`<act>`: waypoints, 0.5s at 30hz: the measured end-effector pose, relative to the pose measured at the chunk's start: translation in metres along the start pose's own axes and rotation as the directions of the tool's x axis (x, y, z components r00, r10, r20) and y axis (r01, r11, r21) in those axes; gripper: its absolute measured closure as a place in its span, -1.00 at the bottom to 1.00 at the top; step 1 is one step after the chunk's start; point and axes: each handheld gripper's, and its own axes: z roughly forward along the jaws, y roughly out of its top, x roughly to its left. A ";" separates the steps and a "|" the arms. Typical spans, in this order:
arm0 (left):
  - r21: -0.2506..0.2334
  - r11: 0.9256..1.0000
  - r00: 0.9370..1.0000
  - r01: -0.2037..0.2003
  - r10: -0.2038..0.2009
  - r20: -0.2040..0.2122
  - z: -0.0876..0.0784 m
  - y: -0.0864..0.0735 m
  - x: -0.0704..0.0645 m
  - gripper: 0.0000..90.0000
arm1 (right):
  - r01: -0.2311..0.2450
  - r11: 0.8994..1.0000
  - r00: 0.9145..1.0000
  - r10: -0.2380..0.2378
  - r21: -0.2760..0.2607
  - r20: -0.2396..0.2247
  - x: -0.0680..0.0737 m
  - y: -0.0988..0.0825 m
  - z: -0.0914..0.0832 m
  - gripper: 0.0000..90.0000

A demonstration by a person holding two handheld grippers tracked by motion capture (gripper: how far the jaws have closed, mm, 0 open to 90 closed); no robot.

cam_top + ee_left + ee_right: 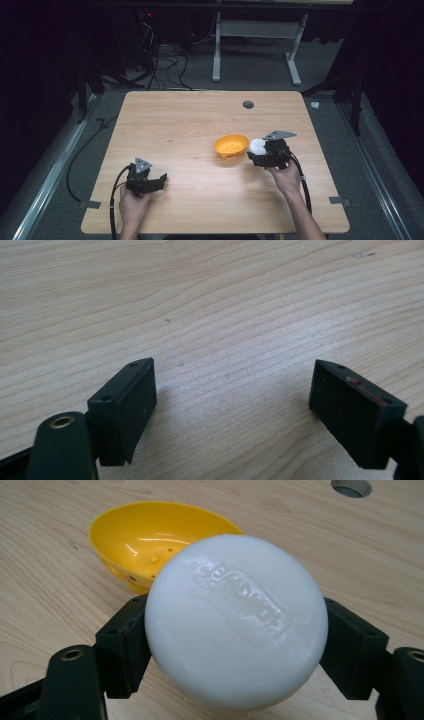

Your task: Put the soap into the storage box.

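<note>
A round white bar of soap [235, 625] with embossed lettering sits between the jaws of my right gripper [235, 645], which is shut on it. From above, the soap [257, 146] and right gripper [260, 152] hang just right of a yellow bowl [231, 145]. The bowl [150, 535] is a shallow yellow dish with small holes in its bottom, lying just beyond the soap. My left gripper [161, 179] rests low over the front left of the wooden table [175, 120]. Its jaws stand wide apart over bare wood, so the left gripper [232, 405] is open and holds nothing.
A round grommet hole [248, 104] is set in the table near the far edge; the hole [351, 487] also lies beyond the bowl. Cables trail from both grippers off the front edge. A white table frame [255, 45] stands on the floor behind.
</note>
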 end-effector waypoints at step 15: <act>0.000 1.000 1.000 -0.001 0.001 0.001 0.000 0.000 0.000 -0.56 | 0.040 0.999 0.999 -0.040 0.001 -0.029 0.010 0.021 0.009 -0.45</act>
